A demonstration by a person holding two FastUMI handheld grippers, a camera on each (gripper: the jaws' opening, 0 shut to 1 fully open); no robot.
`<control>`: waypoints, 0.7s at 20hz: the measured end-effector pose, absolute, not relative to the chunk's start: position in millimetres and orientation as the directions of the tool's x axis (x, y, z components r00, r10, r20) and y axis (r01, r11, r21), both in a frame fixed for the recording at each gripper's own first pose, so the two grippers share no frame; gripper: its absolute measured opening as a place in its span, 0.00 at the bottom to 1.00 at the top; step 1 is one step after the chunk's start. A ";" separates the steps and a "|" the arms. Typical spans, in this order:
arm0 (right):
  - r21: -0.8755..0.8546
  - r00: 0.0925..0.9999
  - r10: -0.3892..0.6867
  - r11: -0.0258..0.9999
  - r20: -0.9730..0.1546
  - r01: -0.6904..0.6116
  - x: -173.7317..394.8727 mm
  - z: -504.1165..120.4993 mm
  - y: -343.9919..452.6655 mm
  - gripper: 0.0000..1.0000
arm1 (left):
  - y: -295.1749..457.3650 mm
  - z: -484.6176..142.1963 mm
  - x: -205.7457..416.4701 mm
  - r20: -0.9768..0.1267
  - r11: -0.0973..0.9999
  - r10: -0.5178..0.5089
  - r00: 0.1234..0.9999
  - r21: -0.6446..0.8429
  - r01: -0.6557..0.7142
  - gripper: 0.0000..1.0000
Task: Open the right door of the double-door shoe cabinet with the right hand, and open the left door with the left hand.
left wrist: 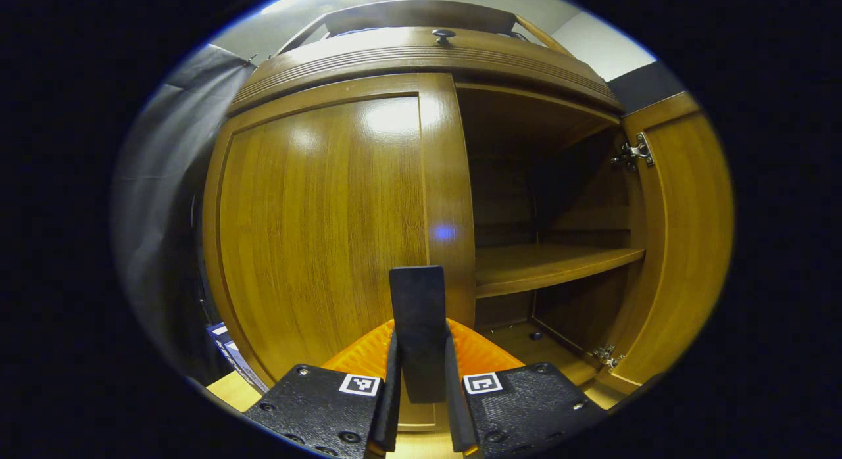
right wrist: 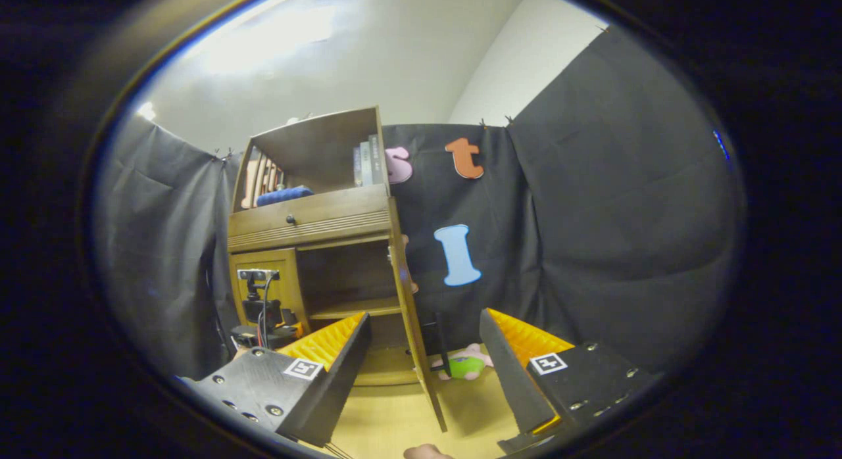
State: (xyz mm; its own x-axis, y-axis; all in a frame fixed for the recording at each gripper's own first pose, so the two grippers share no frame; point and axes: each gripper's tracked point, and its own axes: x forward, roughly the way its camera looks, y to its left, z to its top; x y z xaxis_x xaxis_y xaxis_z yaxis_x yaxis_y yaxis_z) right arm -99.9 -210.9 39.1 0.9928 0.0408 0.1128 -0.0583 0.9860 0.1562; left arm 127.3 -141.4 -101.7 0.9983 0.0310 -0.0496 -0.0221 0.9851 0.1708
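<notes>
The wooden shoe cabinet is close in the left gripper view. Its left door lies flat against the front. My left gripper is shut on the dark flat handle at that door's inner edge. The right door stands swung out, baring a shelf. In the right gripper view that right door is seen edge-on with its dark handle. My right gripper is open, back from the door, holding nothing. The left gripper shows at the left door.
Books and a blue object sit on the open shelf on top of the cabinet. A small drawer knob is above the doors. A plush toy lies on the wooden floor behind the open door. Black cloth walls surround.
</notes>
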 end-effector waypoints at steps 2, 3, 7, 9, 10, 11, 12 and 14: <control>0.138 0.994 0.036 0.989 0.099 -0.050 -104.7 39.9 -204.4 0.98 | -140.8 -100.4 114.5 -0.062 0.986 0.005 0.998 0.168 0.006 0.32; 0.135 0.995 0.034 0.990 0.092 -0.046 -106.3 39.0 -200.6 1.00 | -141.4 -101.2 109.0 -0.065 0.985 -0.013 0.998 0.168 0.024 0.32; 0.120 0.998 0.028 0.992 0.057 -0.034 -109.8 34.1 -188.5 0.98 | -139.4 -99.6 80.2 -0.083 0.983 -0.089 0.993 0.156 0.101 0.32; 0.119 0.998 0.033 0.992 0.052 -0.039 -112.5 39.0 -180.9 0.98 | -136.4 -97.6 63.6 -0.096 0.981 -0.113 0.989 0.148 0.127 0.32; 0.120 0.998 0.037 0.992 0.052 -0.043 -113.6 40.4 -175.5 0.98 | -133.9 -96.9 55.4 -0.103 0.980 -0.121 0.987 0.148 0.135 0.32; 0.117 0.998 0.045 0.992 0.052 -0.050 -115.6 42.2 -170.3 0.98 | -132.2 -96.0 48.0 -0.106 0.978 -0.127 0.986 0.151 0.142 0.32; 0.111 0.997 0.053 0.992 0.053 -0.058 -116.4 43.6 -165.8 0.98 | -129.5 -96.0 40.5 -0.110 0.977 -0.131 0.985 0.155 0.147 0.31; 0.099 0.996 0.061 0.993 0.061 -0.067 -118.7 46.5 -160.8 0.98 | -124.1 -94.8 27.2 -0.113 0.974 -0.138 0.984 0.164 0.155 0.32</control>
